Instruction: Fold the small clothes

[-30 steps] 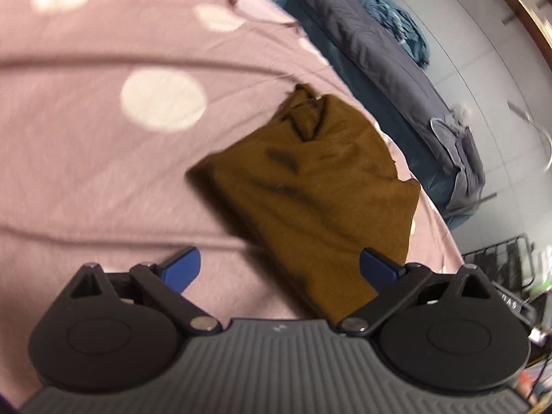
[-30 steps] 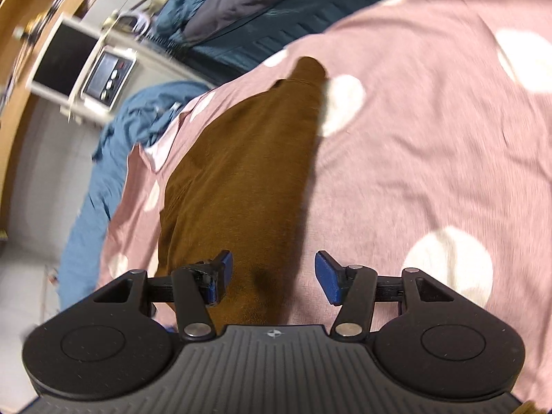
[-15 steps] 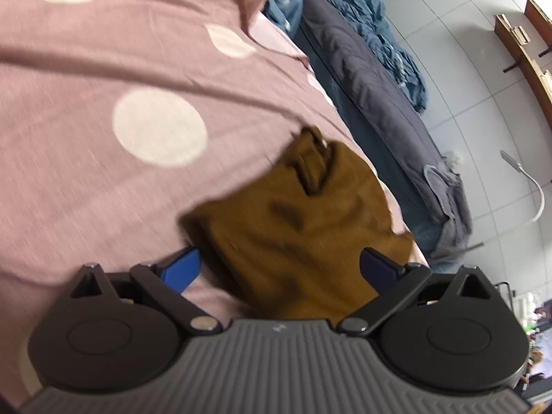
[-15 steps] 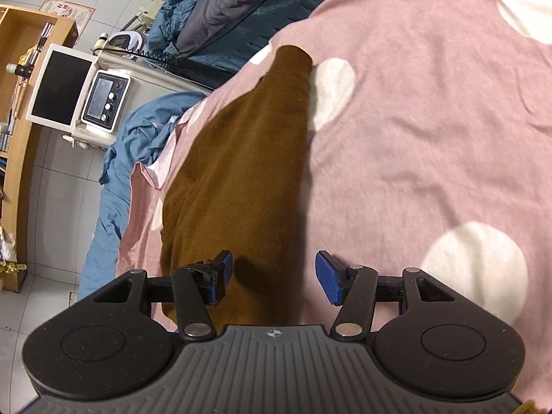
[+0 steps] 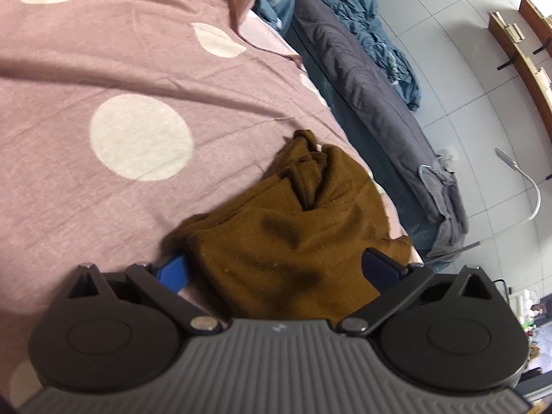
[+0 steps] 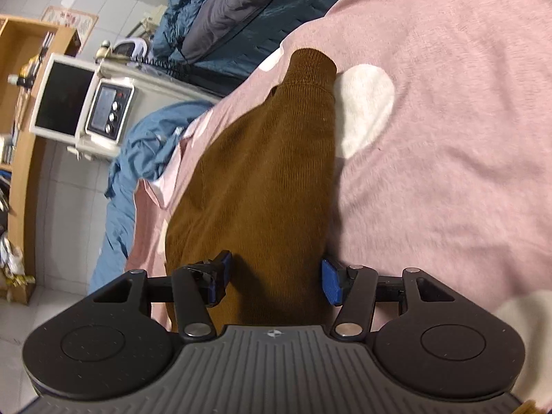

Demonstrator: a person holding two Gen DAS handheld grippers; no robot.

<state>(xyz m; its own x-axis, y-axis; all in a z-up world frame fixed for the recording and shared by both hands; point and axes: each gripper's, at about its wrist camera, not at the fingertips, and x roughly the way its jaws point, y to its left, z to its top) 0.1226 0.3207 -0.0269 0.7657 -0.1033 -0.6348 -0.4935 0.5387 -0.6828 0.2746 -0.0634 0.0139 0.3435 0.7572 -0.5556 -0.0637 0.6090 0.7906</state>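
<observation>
Left tongs [image 5: 276, 269] are spread wide, blue pads on either side of the brown garment [image 5: 293, 234], and nothing is pinched between them. One blue fingertip [image 5: 172, 269] sits at the garment's left edge, low on the pink bedspread [image 5: 103, 179]; the darker one [image 5: 379, 265] is over the cloth's right side. Whether either pad is actually touching fabric, I cannot tell.

Right tongs [image 6: 274, 279] are likewise parted, straddling the brown garment [image 6: 262, 186] across its width. The left pad [image 6: 220, 276] is over the cloth, and the right pad [image 6: 331, 284] is right at the garment's edge where it meets the pink bedspread [image 6: 448, 138]. No grip there either.

From the left wrist view the garment lies bunched, with a rumpled fold at its far end, close to the bed's right edge. From the right wrist view it stretches away long and fairly smooth, ending in a ribbed cuff [image 6: 312, 69] that lies beside a white dot [image 6: 364, 110] on the bedspread.

Past the bed, a grey quilt [image 5: 362, 82] and a blue blanket [image 5: 376, 41] lie in a heap against the tiled floor [image 5: 465, 69]. On the right wrist side, a white appliance [image 6: 79, 103] sits next to a wooden shelf [image 6: 24, 69], with more blue bedding [image 6: 138, 158] draped below the bed's corner.
</observation>
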